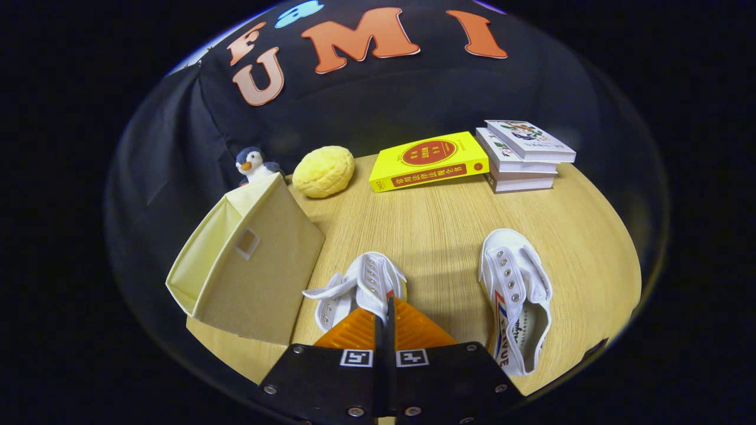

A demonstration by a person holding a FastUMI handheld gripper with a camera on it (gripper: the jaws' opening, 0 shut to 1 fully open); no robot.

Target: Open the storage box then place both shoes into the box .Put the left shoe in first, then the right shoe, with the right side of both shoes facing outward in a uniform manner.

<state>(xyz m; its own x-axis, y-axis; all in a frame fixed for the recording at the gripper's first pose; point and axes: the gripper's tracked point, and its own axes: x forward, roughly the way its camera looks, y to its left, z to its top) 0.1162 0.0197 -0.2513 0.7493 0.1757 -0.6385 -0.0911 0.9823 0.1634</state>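
Wood table (437, 230), tool (390, 310) prob. pinching shoe (363, 283)

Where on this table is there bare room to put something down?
Bare wood lies between the yellow book and the two shoes. It is crowded by the storage box, where the gripper grips one shoe.

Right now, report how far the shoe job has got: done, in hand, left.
Done: the storage box on the table appears open, though its inside is hidden. In hand: the gripper has its fingers closed together on the near shoe, which appears pinched at its tongue. Left: that shoe goes into the box, then the other shoe, which lies untouched beside the fingers.
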